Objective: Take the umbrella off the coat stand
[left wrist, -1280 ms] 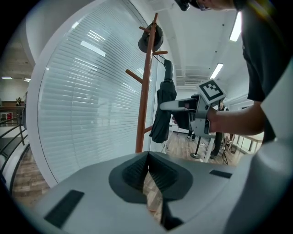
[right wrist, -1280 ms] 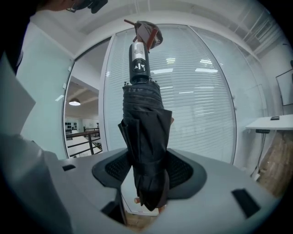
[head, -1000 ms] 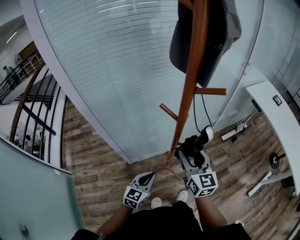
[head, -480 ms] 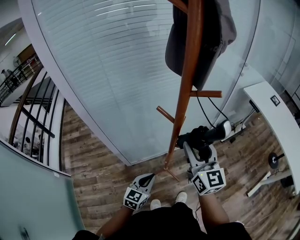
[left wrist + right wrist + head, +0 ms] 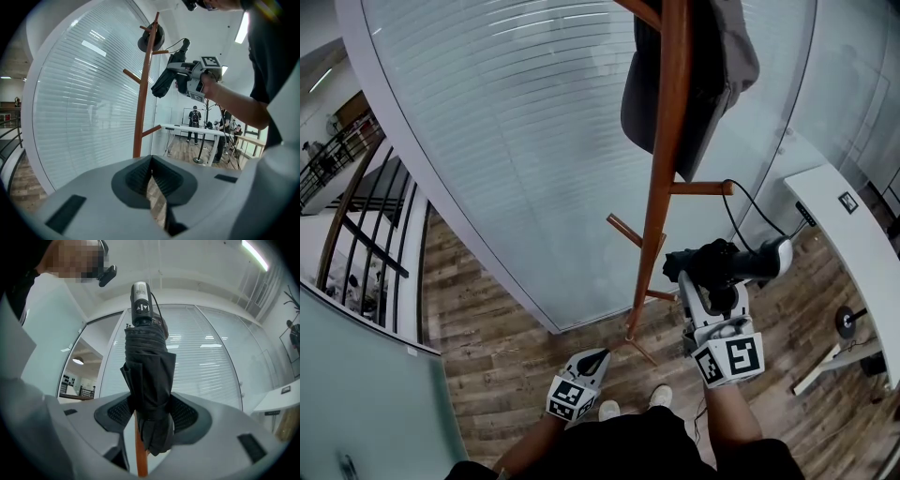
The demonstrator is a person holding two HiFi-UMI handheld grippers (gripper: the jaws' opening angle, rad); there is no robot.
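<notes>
A folded black umbrella point(image 5: 717, 265) with a white-tipped handle lies across my right gripper point(image 5: 712, 281), which is shut on it just right of the wooden coat stand point(image 5: 659, 187). A thin black cord point(image 5: 743, 217) runs from the handle up to the end of a side peg point(image 5: 703, 187). In the right gripper view the umbrella point(image 5: 147, 380) stands upright between the pads, with the stand's pole point(image 5: 139, 460) behind it. My left gripper point(image 5: 600, 353) hangs low by the stand's foot, shut and empty; its view shows the umbrella point(image 5: 171, 75) raised beside the stand point(image 5: 143, 98).
A dark garment point(image 5: 694, 75) hangs at the stand's top. A curved glass wall with blinds point(image 5: 525, 141) is behind it. A white desk point(image 5: 853, 244) stands at right, a railing point(image 5: 356, 216) at left. People stand far off point(image 5: 194, 117).
My right gripper has risen and shifted right with the umbrella, whose handle now swings out to the right. The left gripper has stayed where it was.
</notes>
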